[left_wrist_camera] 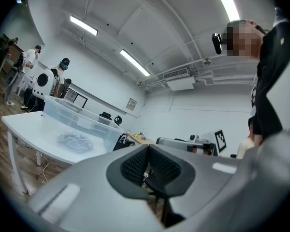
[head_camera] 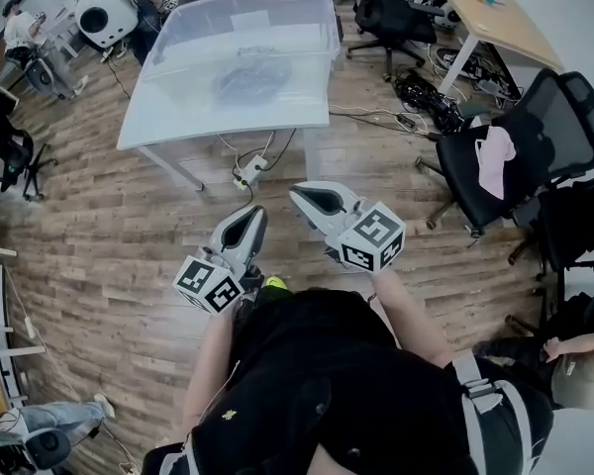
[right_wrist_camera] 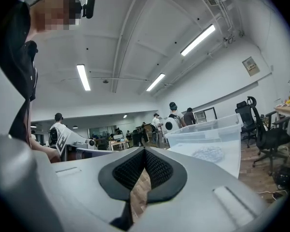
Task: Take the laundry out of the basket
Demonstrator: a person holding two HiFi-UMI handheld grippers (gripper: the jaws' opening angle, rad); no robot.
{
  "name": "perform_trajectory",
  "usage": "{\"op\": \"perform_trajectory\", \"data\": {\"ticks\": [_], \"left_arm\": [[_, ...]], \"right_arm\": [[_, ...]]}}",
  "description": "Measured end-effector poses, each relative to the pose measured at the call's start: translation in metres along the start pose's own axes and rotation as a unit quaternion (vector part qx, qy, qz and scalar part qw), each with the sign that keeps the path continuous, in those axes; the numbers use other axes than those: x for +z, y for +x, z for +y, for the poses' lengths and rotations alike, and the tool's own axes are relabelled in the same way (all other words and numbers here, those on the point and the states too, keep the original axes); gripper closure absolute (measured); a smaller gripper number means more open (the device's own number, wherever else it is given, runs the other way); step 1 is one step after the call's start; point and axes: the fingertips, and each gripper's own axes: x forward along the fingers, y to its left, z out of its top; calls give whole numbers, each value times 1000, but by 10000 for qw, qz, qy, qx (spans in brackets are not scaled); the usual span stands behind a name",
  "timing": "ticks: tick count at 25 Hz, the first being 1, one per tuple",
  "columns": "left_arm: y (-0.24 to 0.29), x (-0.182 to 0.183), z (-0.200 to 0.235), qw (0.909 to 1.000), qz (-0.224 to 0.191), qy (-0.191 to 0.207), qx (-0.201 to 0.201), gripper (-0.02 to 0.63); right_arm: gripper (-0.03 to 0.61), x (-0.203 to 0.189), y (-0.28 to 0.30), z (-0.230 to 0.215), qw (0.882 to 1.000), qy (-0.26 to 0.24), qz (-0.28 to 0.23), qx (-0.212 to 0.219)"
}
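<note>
A clear plastic basket (head_camera: 277,28) stands on a white table (head_camera: 178,117) ahead of me. A grey bundle of laundry (head_camera: 252,75) lies on its bottom. The same basket (left_wrist_camera: 82,117) and laundry (left_wrist_camera: 75,141) show at the left of the left gripper view; in the right gripper view the basket (right_wrist_camera: 208,134) and laundry (right_wrist_camera: 209,153) sit at the right. Both grippers are held close to my body, well short of the table, above the wooden floor. My left gripper (head_camera: 255,212) is shut and empty. My right gripper (head_camera: 299,192) is shut and empty too.
Black office chairs (head_camera: 520,151) stand at the right, one with a pink cloth on it. Cables and a power strip (head_camera: 246,171) lie on the floor under the table. A wooden desk (head_camera: 495,13) is at the far right. People stand at the far left (head_camera: 25,33).
</note>
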Motion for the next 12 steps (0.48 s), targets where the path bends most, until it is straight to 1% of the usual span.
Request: {"op": "perform_trajectory", "data": {"ticks": [5,12], "left_arm": [[1,2,0,10000,-50,14,23,606],[6,4,26,9999,-48,-63,91,606]], "right_arm": [[578,-2,2,-2,10000,9,28,73],[578,-6,30,-12,9998,29,126,151]]}}
